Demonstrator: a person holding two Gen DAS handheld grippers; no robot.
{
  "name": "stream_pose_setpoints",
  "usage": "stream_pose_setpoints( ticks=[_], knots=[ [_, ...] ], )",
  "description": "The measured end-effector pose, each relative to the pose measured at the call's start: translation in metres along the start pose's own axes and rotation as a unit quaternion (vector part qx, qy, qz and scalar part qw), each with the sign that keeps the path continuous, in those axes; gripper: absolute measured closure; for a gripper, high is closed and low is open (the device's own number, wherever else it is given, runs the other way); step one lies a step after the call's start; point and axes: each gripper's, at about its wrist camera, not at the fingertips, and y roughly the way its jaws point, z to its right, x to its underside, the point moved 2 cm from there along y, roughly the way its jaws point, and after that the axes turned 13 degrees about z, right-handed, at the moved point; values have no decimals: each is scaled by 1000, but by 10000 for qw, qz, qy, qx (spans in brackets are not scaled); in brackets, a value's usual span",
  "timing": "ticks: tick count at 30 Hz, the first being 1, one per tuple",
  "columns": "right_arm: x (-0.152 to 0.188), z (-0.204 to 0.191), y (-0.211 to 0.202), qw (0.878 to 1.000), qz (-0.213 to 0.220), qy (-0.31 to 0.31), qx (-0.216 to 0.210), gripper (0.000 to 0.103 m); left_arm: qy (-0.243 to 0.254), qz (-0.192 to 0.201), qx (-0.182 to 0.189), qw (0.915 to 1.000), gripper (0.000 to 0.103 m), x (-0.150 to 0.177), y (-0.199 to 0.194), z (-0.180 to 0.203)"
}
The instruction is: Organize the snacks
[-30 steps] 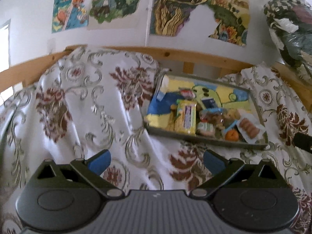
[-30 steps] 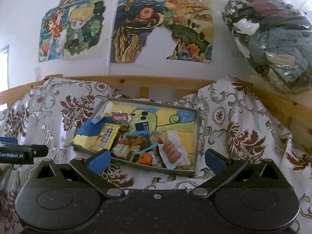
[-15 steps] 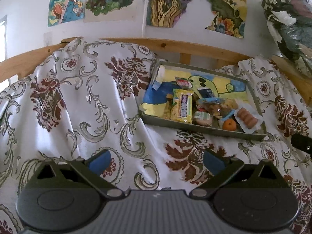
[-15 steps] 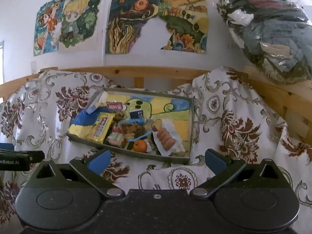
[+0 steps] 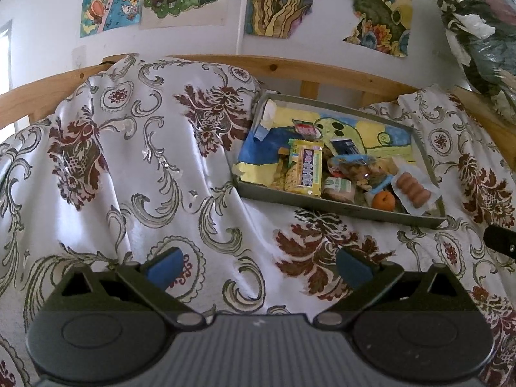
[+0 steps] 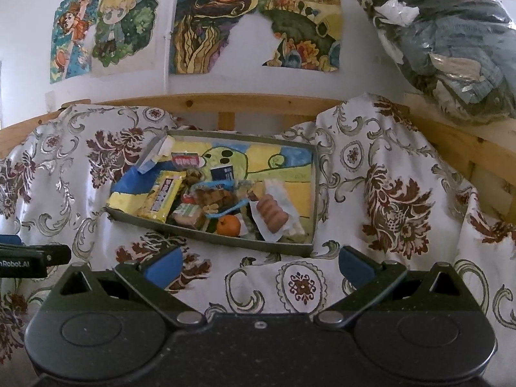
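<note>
- Well ahead of the left claw [image 5: 258, 262], up and to its right, a grey tray [image 5: 342, 204] lies on a flowered cloth [image 5: 135, 161].
- Both blue fingertips [image 5: 163, 263] of the left claw stand spread wide, with only cloth between them, holding nothing.
- Likewise the right claw [image 6: 258, 262] is spread wide and empty, hanging over the cloth [image 6: 380, 193].
- From the right claw the tray [image 6: 225, 240] sits straight ahead and slightly left, just past its fingertips [image 6: 354, 266].
- Snacks are heaped along the tray's near side, on a painted paper lining.
- A yellow pack [image 5: 305, 171] lies nearest the tray's left end, lengthwise toward the far wall; in the right view it is [image 6: 163, 198].
- Beside it, to the right, a small green-labelled pack [image 5: 338, 188] rests against the near rim.
- An orange fruit [image 5: 383, 200] sits further right, touching the near rim; it shows also at [image 6: 229, 225].
- A clear bag of sausages [image 5: 413, 190] lies at the tray's right end, just right of the fruit, seen too at [image 6: 271, 214].
- Behind these sits a clear bag of brown bits [image 6: 214, 195], and further back a red-and-white wrapper [image 6: 185, 160] and a small dark packet [image 6: 222, 173].
- At the left edge of the right view, a black part of the left claw [image 6: 32, 258] shows, near the cloth.
- Beyond the tray runs a wooden rail [image 6: 225, 101], and above it drawings [image 6: 206, 29] hang on the wall.
- A bagged bundle [image 6: 451, 42] rests up to the right.
</note>
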Motion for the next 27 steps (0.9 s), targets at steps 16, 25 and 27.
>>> stream_pose_setpoints(
  ticks=[16,25,27],
  knots=[
    [0,1,0,10000,-10,7,3,1,32,0,-10,10000,0,0,-1,2],
    [0,2,0,10000,-13,16,-1,1,60,-10,26,10000,0,0,-1,2],
    [0,2,0,10000,-13,16,0,1,69,-10,34,10000,0,0,-1,2]
  ],
)
